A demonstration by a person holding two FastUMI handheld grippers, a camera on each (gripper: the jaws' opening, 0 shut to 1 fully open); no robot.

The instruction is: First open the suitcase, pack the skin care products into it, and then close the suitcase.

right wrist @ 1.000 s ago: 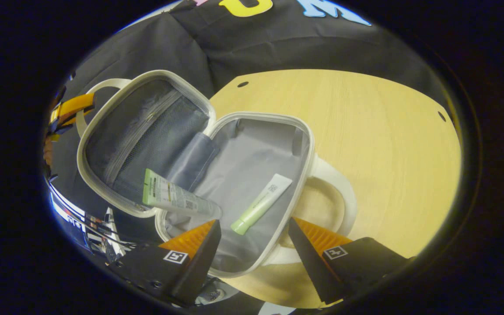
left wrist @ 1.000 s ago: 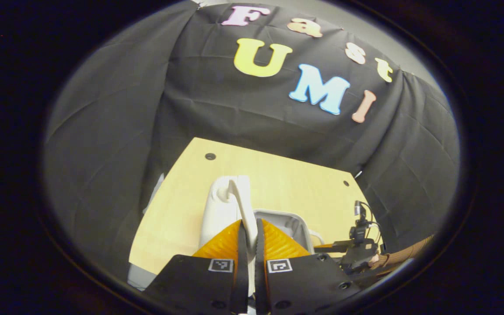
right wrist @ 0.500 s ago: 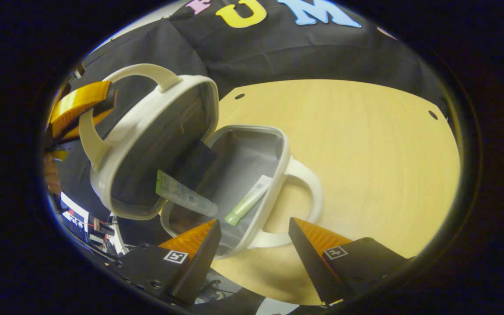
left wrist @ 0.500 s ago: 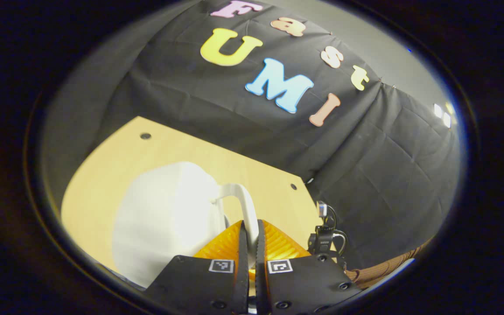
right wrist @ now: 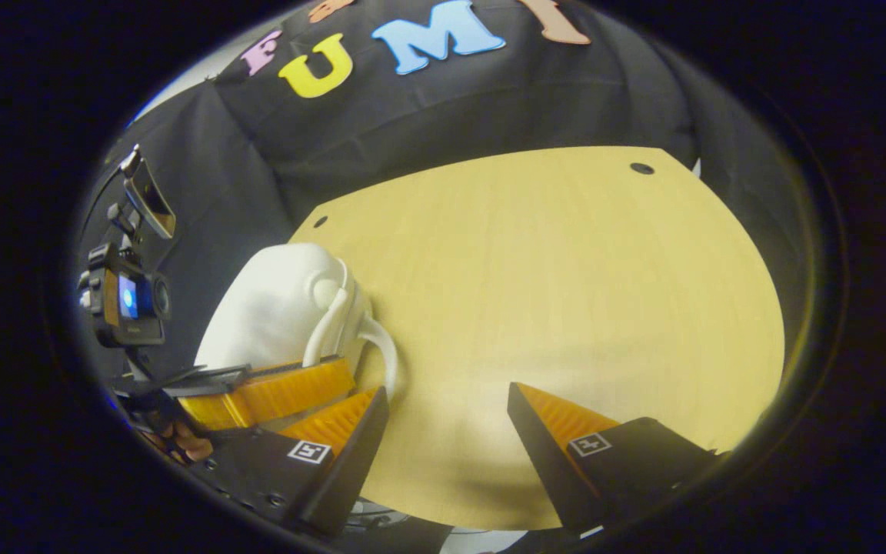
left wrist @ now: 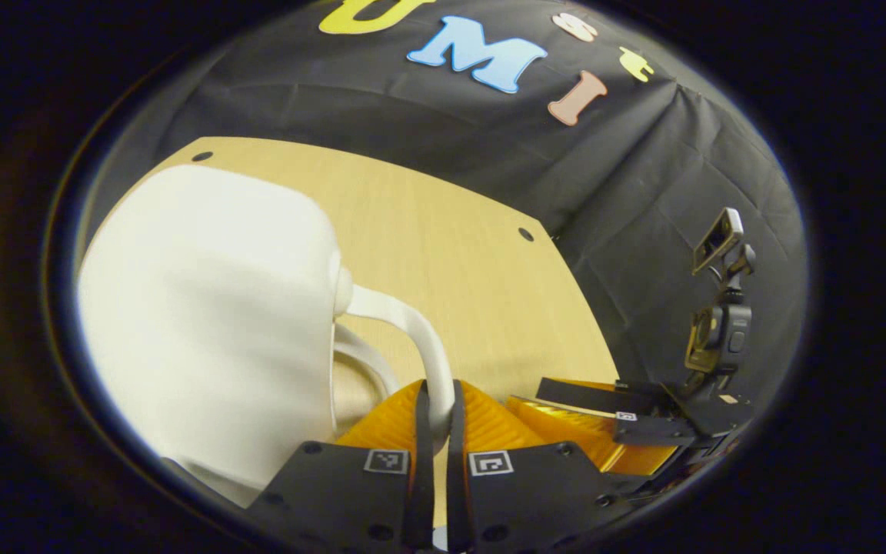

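Suitcase (left wrist: 204,323) is seen closed at left frame; its handle (left wrist: 420,346) is clamped by the left gripper (left wrist: 435,431). Right gripper (right wrist: 447,419) is spread apart above the table (right wrist: 551,269).

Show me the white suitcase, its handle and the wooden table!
white suitcase (left wrist: 204,323), left gripper view, on its smooth shell.
curved white handle (left wrist: 408,327), left gripper view, on its arch.
pale wooden table (right wrist: 566,292), right gripper view, on bare top.

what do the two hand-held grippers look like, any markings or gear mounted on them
Each hand-held gripper has two wedge-shaped, ribbed fingers set in flat black plates with screw heads. Every plate carries a small square black-and-white tag: see the left hand-held gripper and the right hand-held gripper. A small black camera sits on a stalk above the left one, and a similar camera above the right.
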